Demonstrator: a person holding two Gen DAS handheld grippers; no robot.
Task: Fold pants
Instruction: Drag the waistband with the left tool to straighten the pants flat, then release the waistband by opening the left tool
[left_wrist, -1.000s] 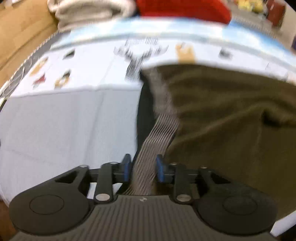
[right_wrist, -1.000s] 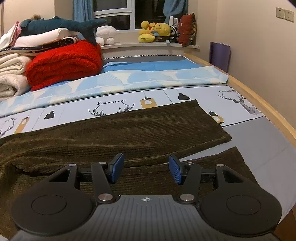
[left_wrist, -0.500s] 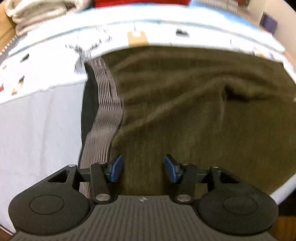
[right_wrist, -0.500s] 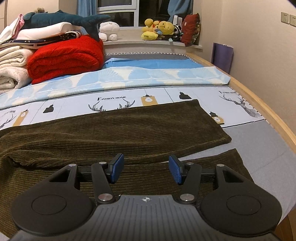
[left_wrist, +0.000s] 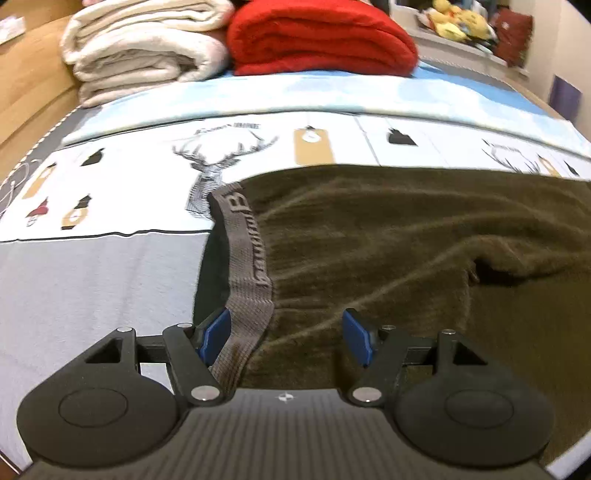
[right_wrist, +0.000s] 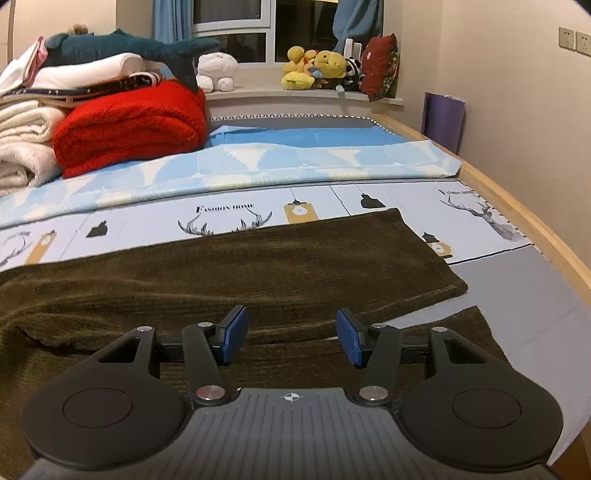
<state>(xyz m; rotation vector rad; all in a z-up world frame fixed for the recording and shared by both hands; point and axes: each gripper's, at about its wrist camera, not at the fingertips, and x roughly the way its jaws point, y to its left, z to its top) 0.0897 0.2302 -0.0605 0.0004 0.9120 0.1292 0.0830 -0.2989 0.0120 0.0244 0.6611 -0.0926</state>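
Dark olive corduroy pants (left_wrist: 406, 251) lie spread on the bed. Their grey elastic waistband (left_wrist: 247, 251) runs down the left side in the left wrist view. My left gripper (left_wrist: 286, 338) is open just above the near waist corner, its left pad beside the waistband. In the right wrist view the two legs (right_wrist: 258, 266) stretch to the right, the far leg overlapping the near one. My right gripper (right_wrist: 291, 338) is open and empty above the near leg.
The bed has a printed sheet (right_wrist: 221, 214) with deer and lamp motifs. A red blanket (right_wrist: 129, 129) and white folded blankets (left_wrist: 144, 48) are stacked at the back. Plush toys (right_wrist: 317, 70) sit on the window sill. The wooden bed rim (right_wrist: 535, 229) runs along the right.
My left gripper let go of the waistband and opened wide, then tilted up to look across the bed. The right gripper stayed open and nearly still.
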